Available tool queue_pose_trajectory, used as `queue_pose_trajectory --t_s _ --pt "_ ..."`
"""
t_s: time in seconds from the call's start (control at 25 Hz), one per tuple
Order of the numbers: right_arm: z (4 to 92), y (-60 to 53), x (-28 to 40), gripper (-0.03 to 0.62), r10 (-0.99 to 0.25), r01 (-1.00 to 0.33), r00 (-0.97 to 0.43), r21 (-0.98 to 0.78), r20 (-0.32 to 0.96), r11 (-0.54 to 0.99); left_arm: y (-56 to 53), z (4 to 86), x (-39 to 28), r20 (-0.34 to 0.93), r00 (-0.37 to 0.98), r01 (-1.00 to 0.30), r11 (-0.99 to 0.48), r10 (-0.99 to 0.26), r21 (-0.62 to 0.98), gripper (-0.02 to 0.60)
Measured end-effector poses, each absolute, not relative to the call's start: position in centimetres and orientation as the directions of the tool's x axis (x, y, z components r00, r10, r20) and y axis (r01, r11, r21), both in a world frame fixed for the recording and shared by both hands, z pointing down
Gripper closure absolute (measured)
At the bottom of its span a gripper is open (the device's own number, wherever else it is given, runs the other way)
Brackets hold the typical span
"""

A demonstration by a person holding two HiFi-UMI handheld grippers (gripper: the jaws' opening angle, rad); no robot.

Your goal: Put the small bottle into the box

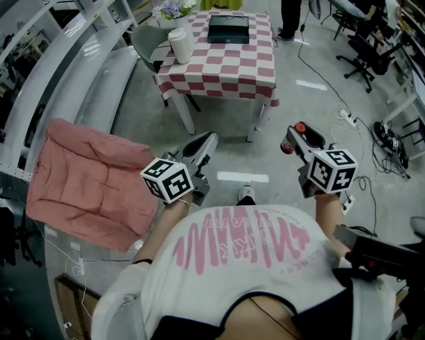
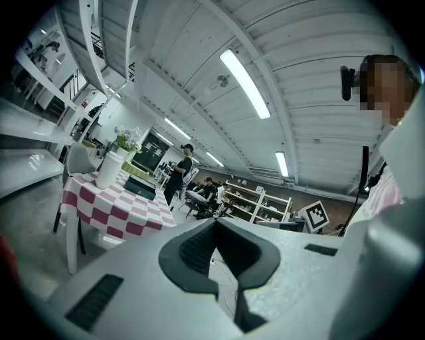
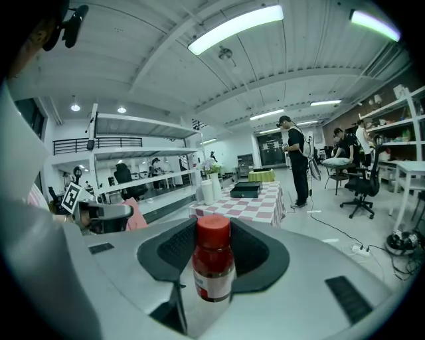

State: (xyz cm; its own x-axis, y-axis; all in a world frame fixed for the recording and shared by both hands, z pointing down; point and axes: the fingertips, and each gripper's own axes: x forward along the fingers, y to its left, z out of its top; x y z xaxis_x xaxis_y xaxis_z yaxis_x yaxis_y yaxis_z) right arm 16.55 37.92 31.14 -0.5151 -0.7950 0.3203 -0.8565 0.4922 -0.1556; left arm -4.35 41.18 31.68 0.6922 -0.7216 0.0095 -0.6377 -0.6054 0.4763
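The table (image 1: 226, 73) stands ahead, across the floor. On it, the box (image 1: 228, 29) lies at the far edge, about mid-width. A cylinder (image 1: 180, 45) stands at the left edge, with flowers (image 1: 171, 8) behind it at the far left corner. A chair (image 1: 147, 41) sits just left of the table. A cushion (image 1: 86, 182) lies near left, beside the left gripper (image 1: 204, 141). The right gripper (image 1: 292, 136) is to that gripper's right, well short of the table, with the bottle (image 3: 214, 265) between its jaws. A person (image 1: 290, 16) stands beyond the table's far right corner, and office chairs (image 1: 365, 53) stand further right.
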Motion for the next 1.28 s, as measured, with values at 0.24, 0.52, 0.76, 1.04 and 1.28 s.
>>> queue_pose_trajectory --t_s 0.24,0.52,0.76,1.04,1.28 --pt "29.5 32.7 16.5 0.441 -0.794 -0.843 -0.538 -0.170 0.283 0.511 36.4 30.3 -4.4 0.004 0.668 -0.662 -0.592 -0.744 0.459 0.575" --pt "27.1 26.3 17.0 0.441 -0.798 -0.830 -0.557 -0.176 0.230 0.529 30.6 28.6 -3.8 -0.006 0.654 -0.674 -0.586 -0.757 0.450 0.575" --pt "26.2 21.2 17.8 0.441 -0.799 -0.821 -0.569 -0.192 0.195 0.537 25.9 27.6 -2.5 -0.033 0.668 -0.654 -0.607 -0.744 0.452 0.575" --pt "26.5 15.9 19.1 0.441 -0.796 -0.819 -0.571 -0.191 0.200 0.540 21.2 27.1 -0.9 -0.023 0.678 -0.678 -0.637 -0.735 0.367 0.575" --pt "27.5 12.4 20.1 0.442 -0.789 -0.814 -0.579 -0.198 0.206 0.546 17.8 28.5 0.2 -0.005 0.668 -0.693 -0.624 -0.744 0.362 0.575"
